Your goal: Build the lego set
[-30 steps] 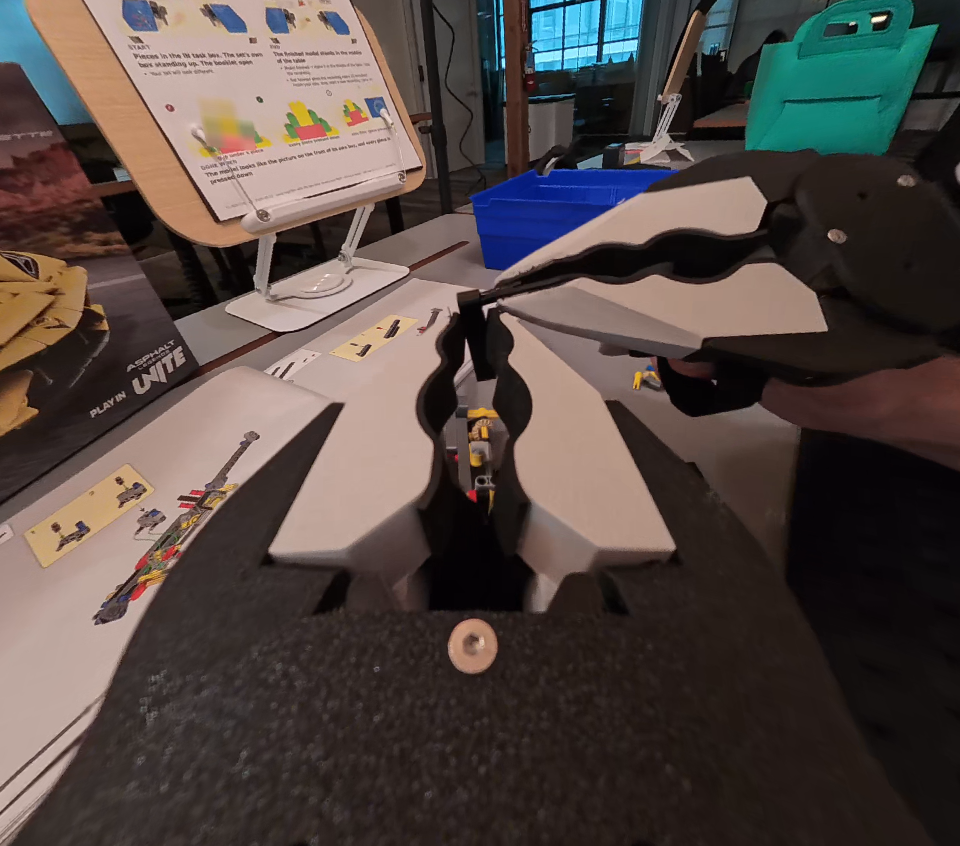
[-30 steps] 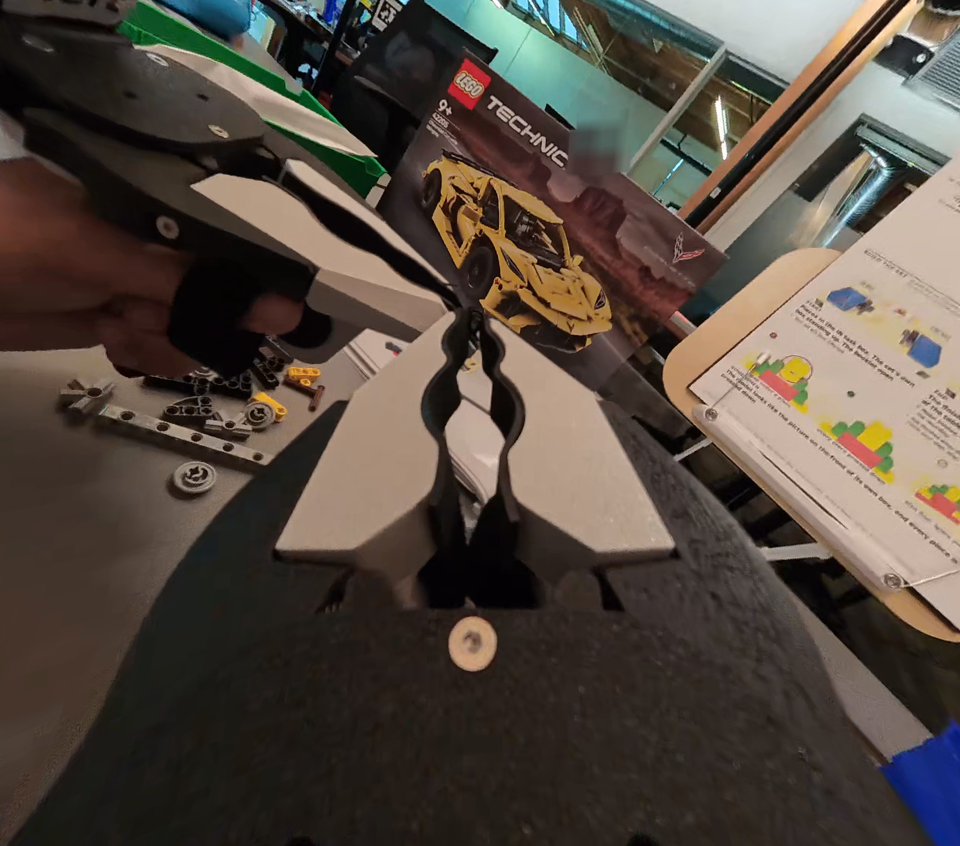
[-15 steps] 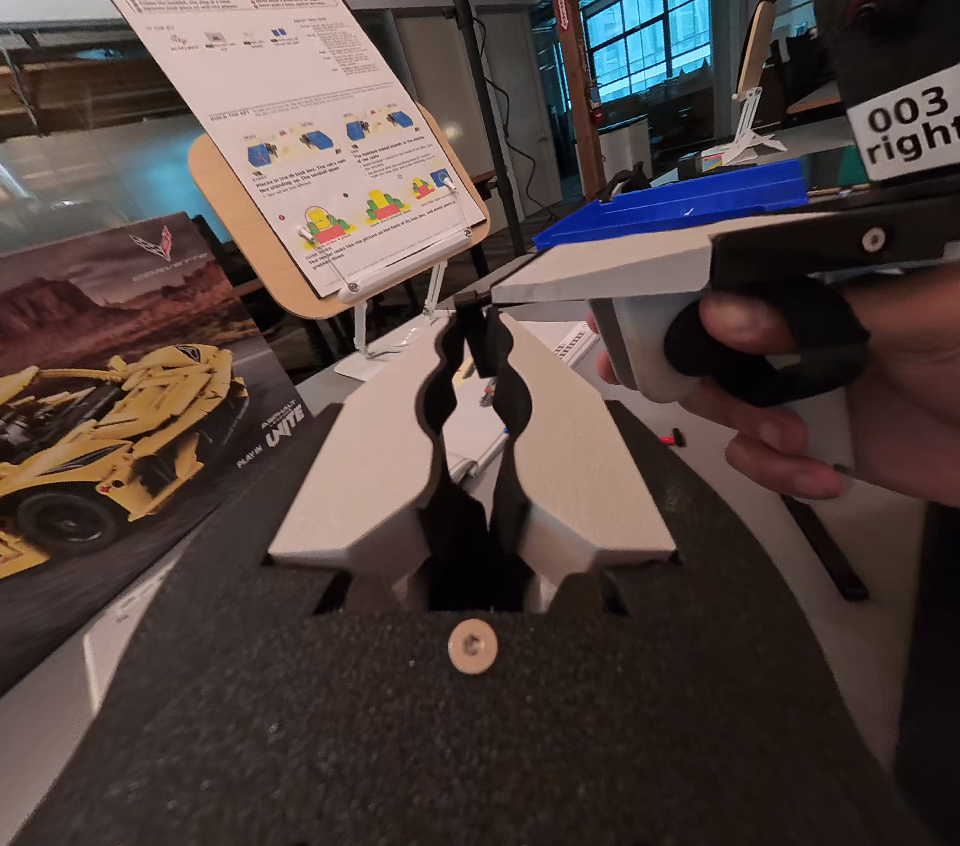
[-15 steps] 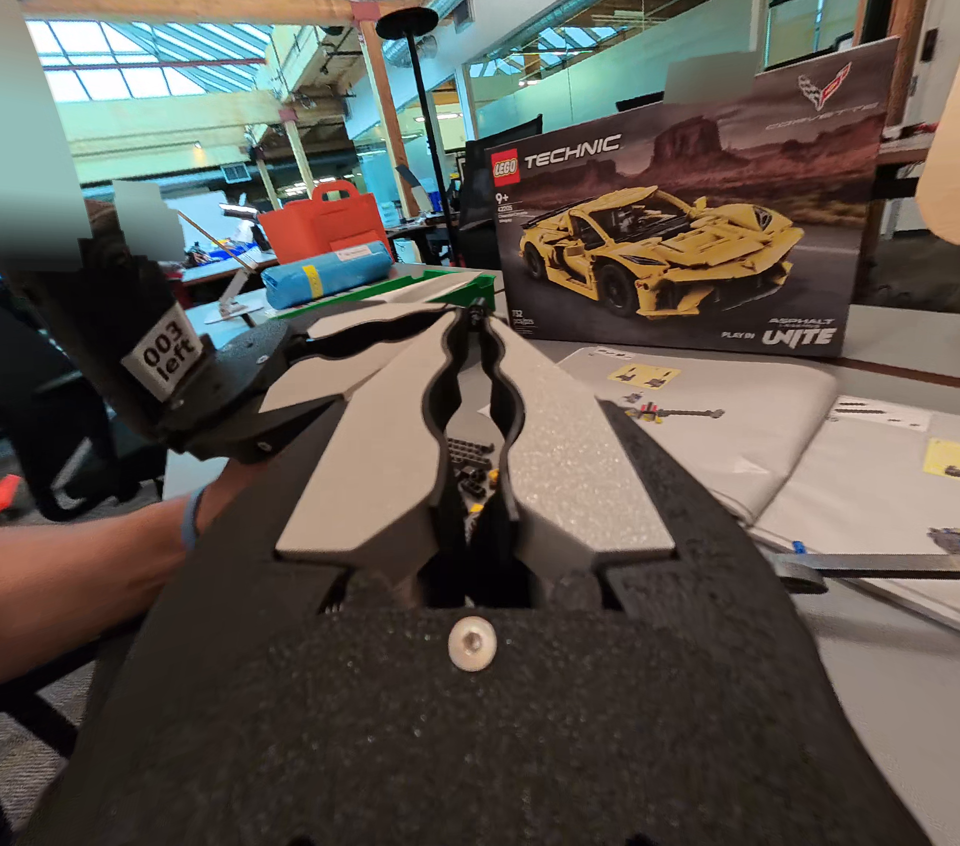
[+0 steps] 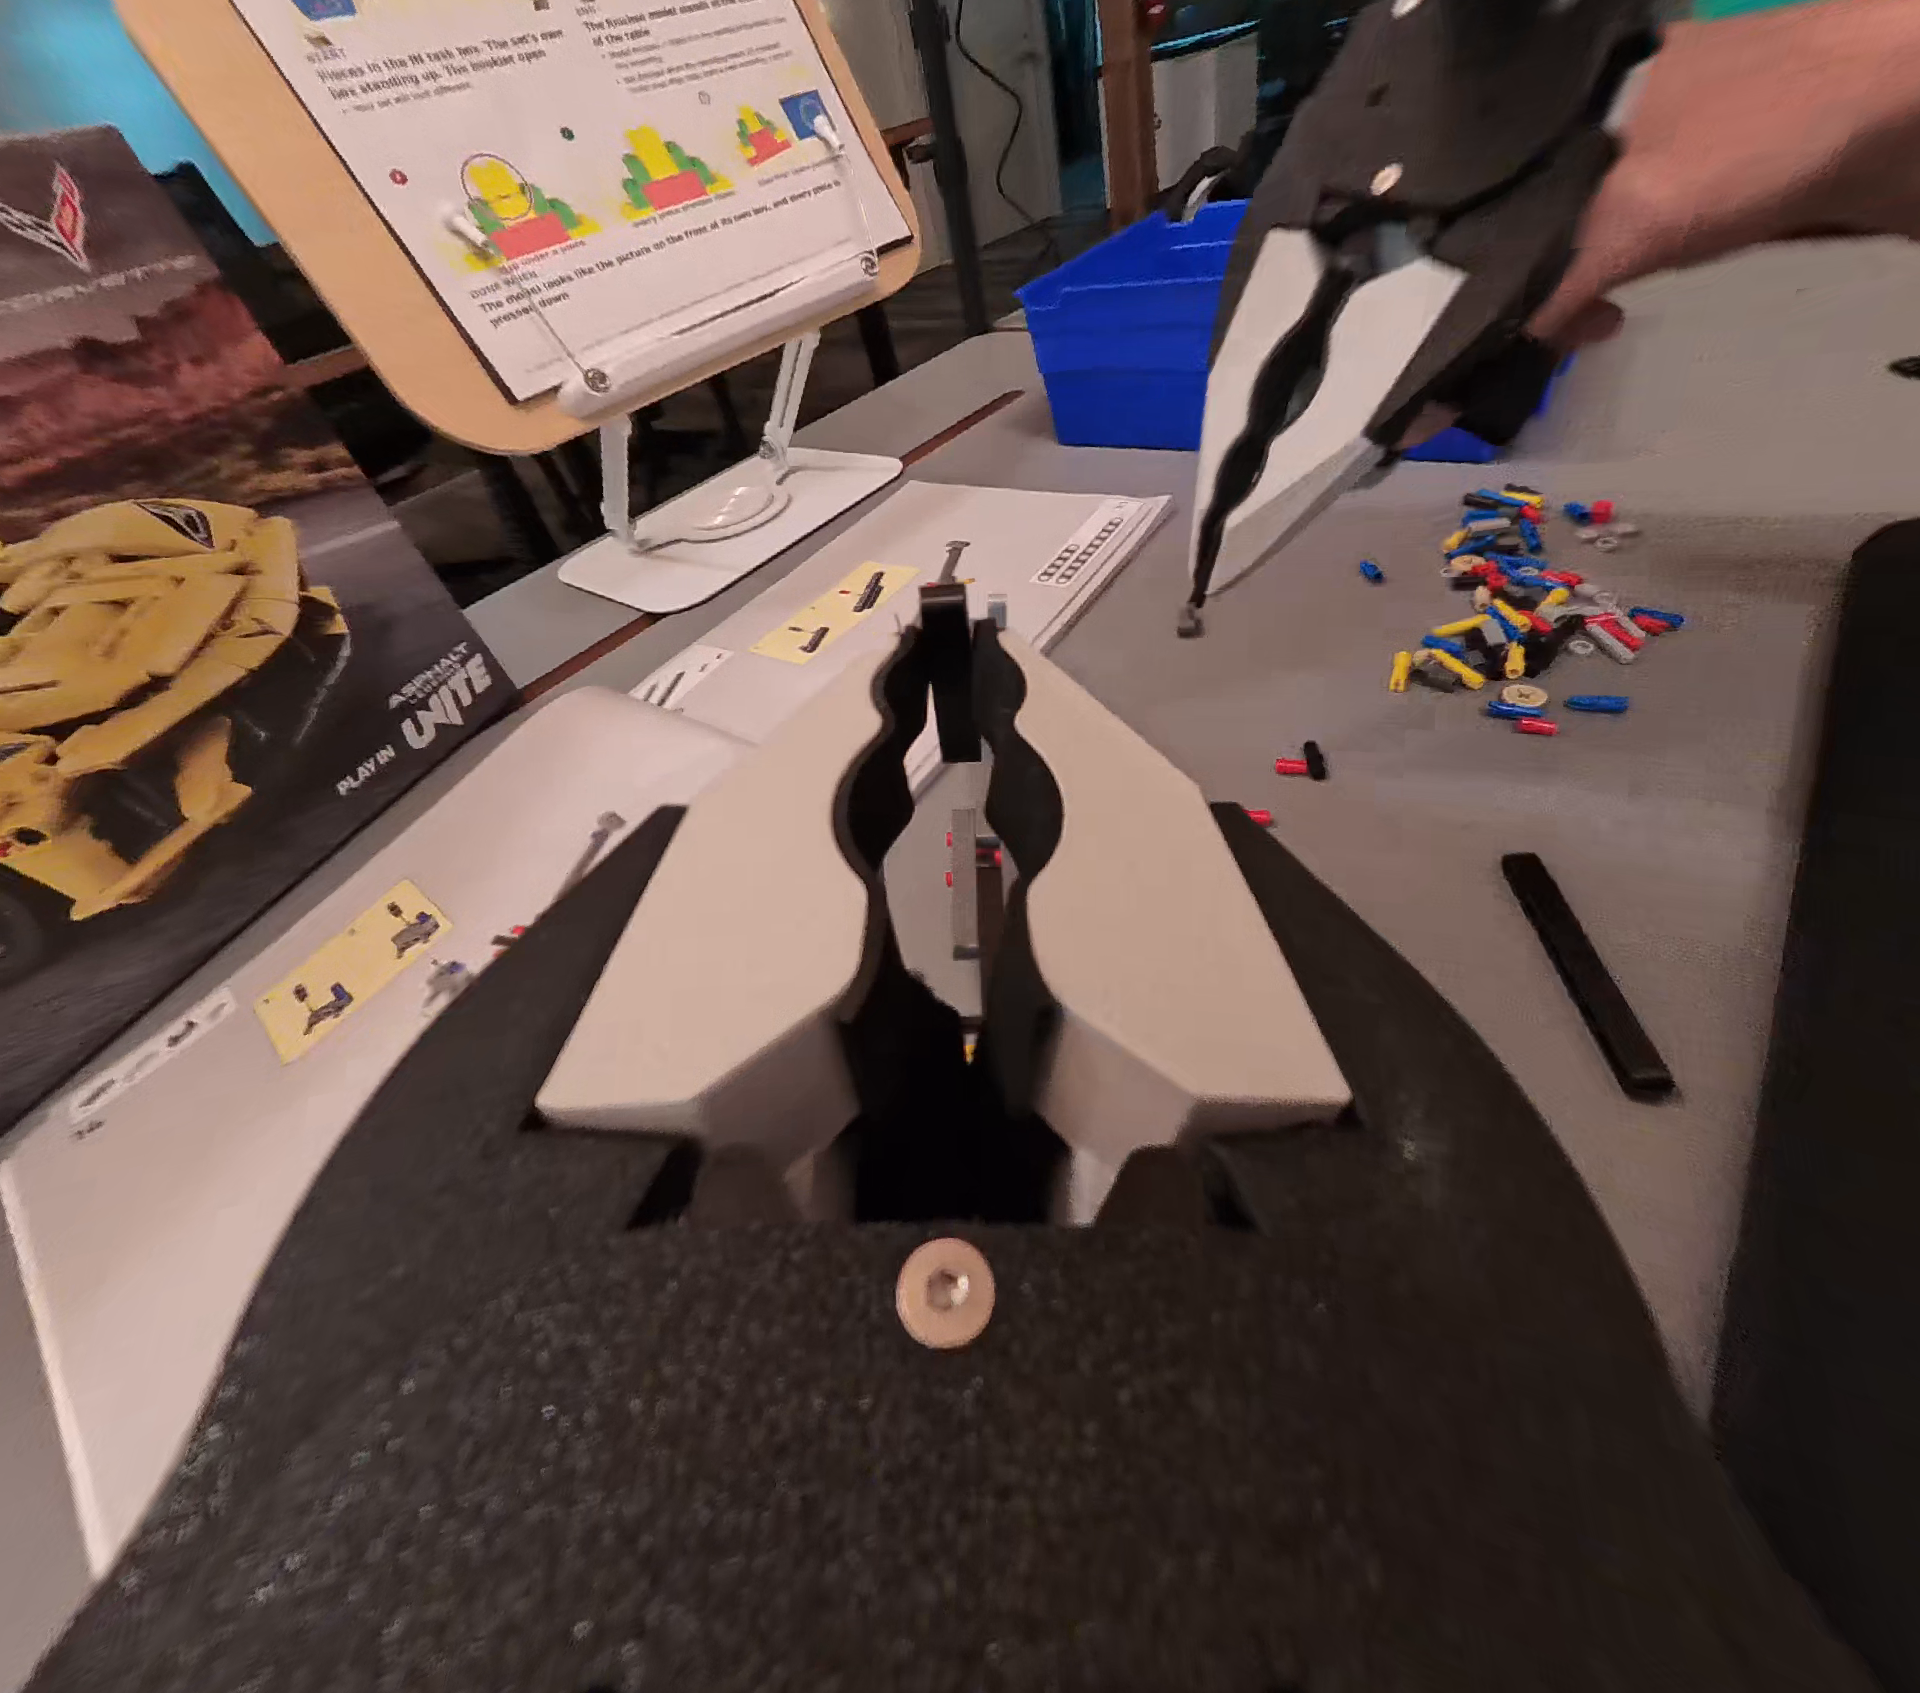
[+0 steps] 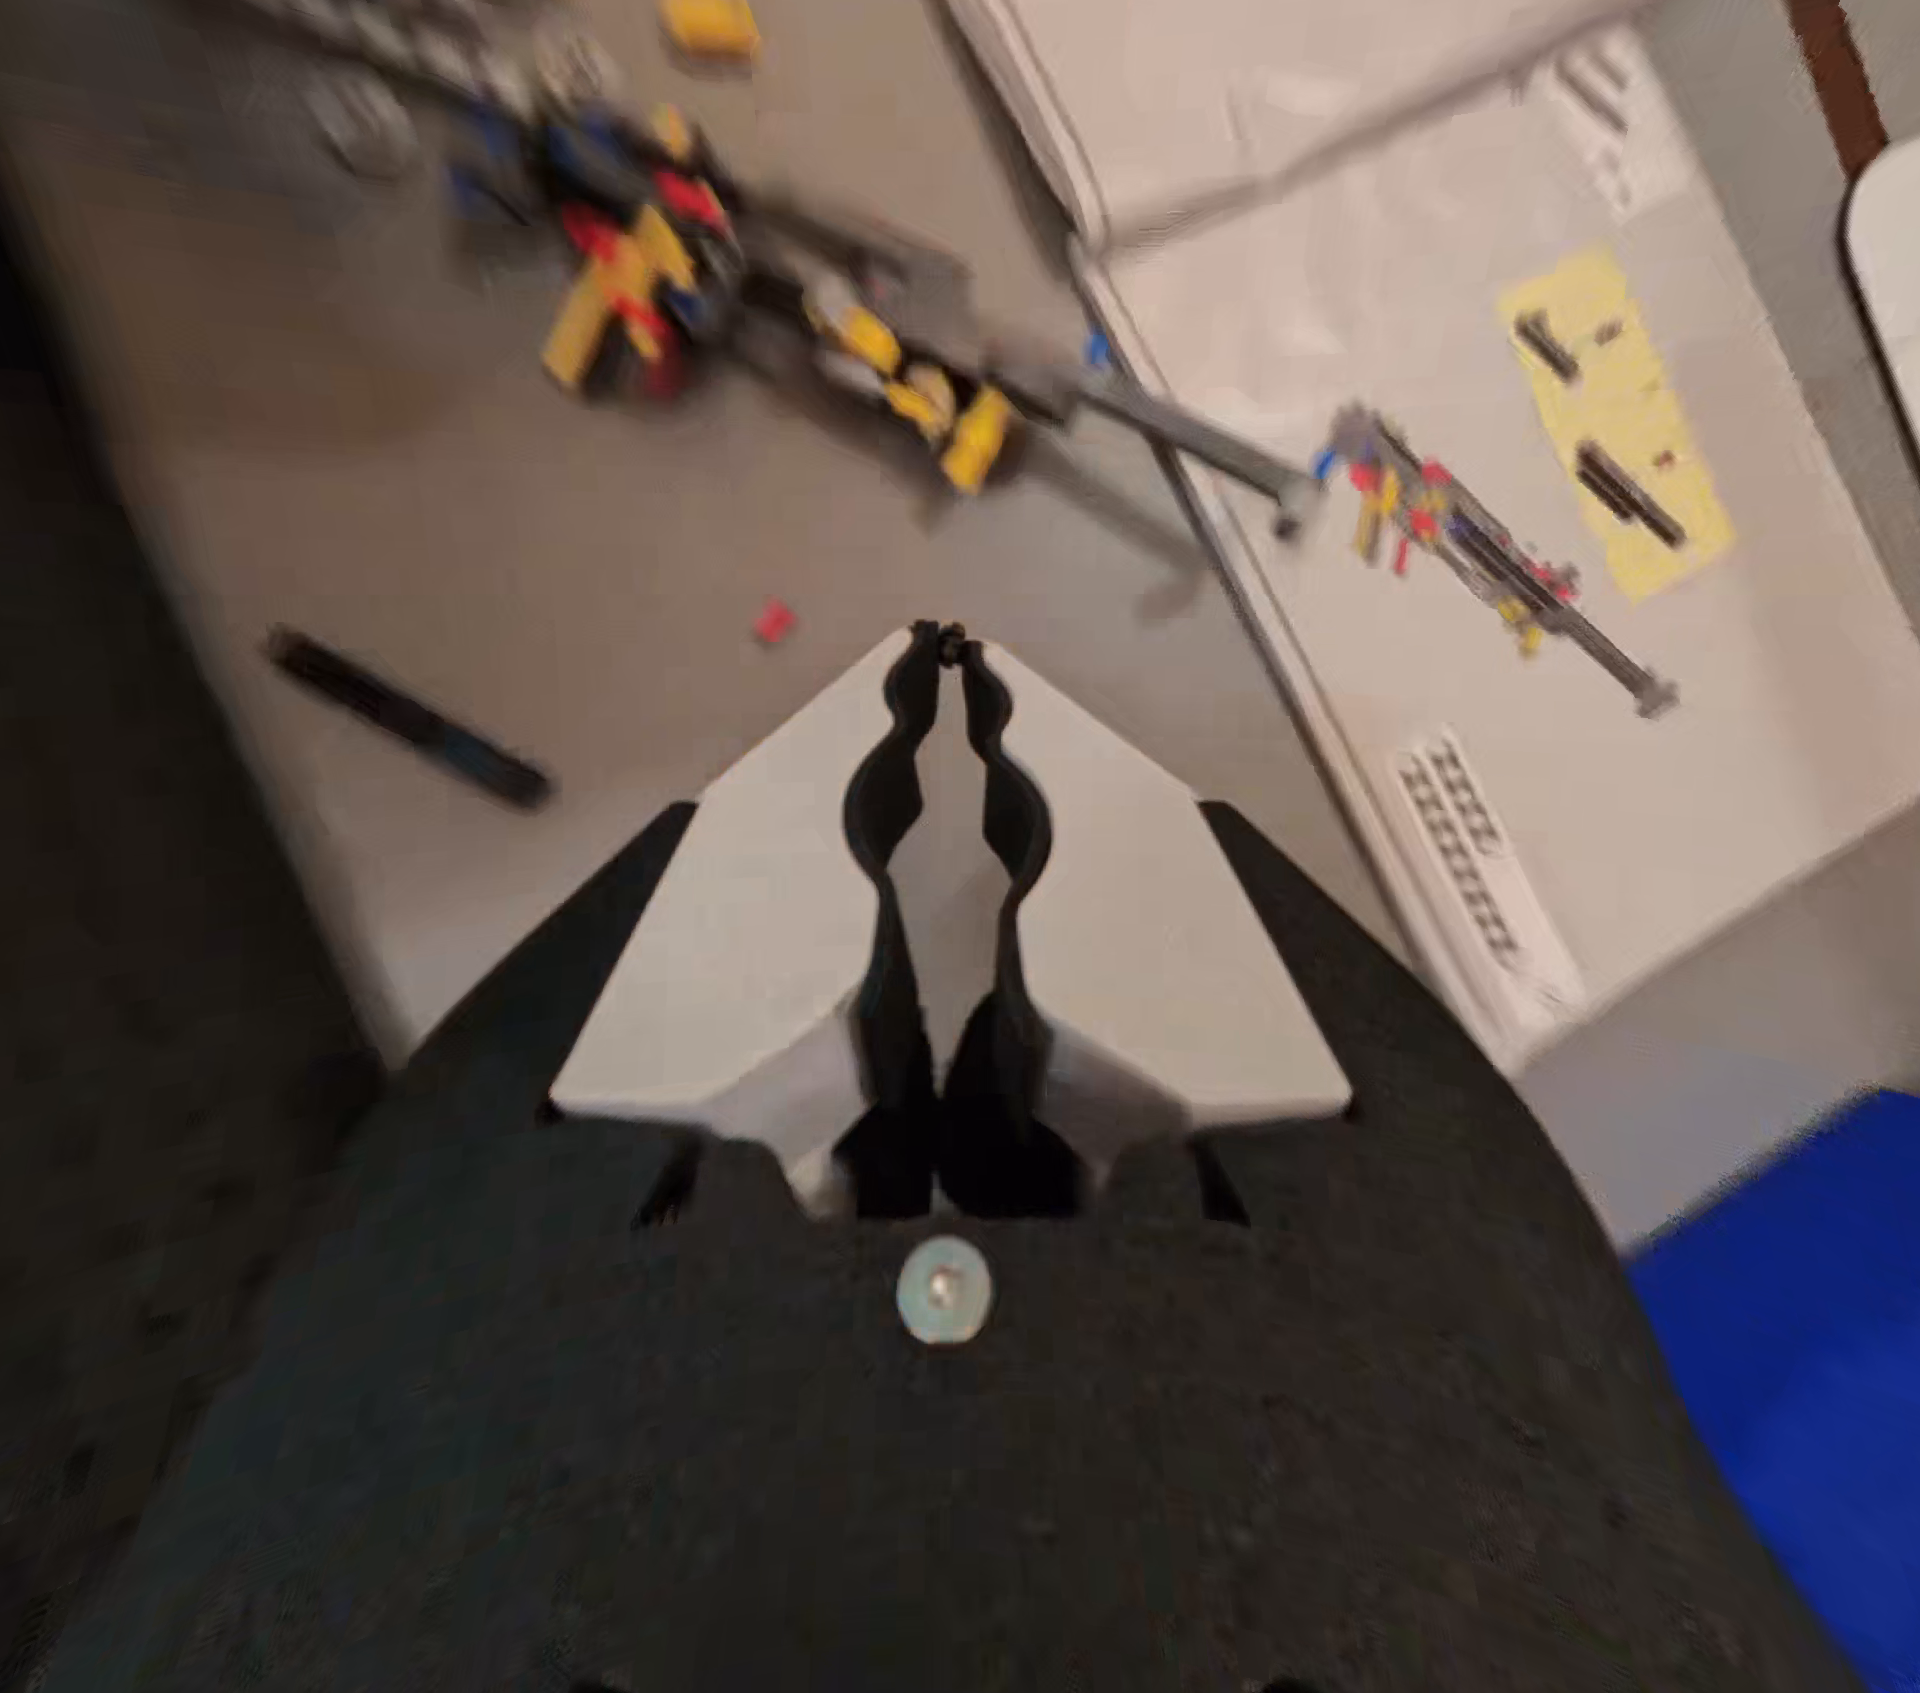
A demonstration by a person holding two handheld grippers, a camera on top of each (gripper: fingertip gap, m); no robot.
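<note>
In the left wrist view my left gripper [image 5: 951,656] is shut on a short black beam [image 5: 953,677] that stands up between its fingertips, above the open instruction booklet [image 5: 1039,542]. A grey beam with red pins [image 5: 966,895] shows below, through the gap between the fingers. My right gripper [image 5: 1195,594] points down at the grey table, right of the booklet, with a small dark piece [image 5: 1190,625] at its tip. In the blurred right wrist view, my right gripper [image 6: 940,641] is shut on that small dark piece [image 6: 945,635]. The part-built yellow, black and grey model [image 6: 727,272] lies ahead.
A pile of small coloured pins [image 5: 1527,604] lies at the right, with a loose long black beam [image 5: 1584,968] nearer. A blue bin [image 5: 1122,334], a sheet on a stand [image 5: 499,85] and the set's box [image 5: 156,604] stand behind. A red piece [image 6: 774,620] lies near the right fingertips. Left tips to right tips: about 15 centimeters.
My right gripper left the left gripper's tip and swung down to the table near the pin pile. My left gripper tilted down toward the booklet and still holds the black beam.
</note>
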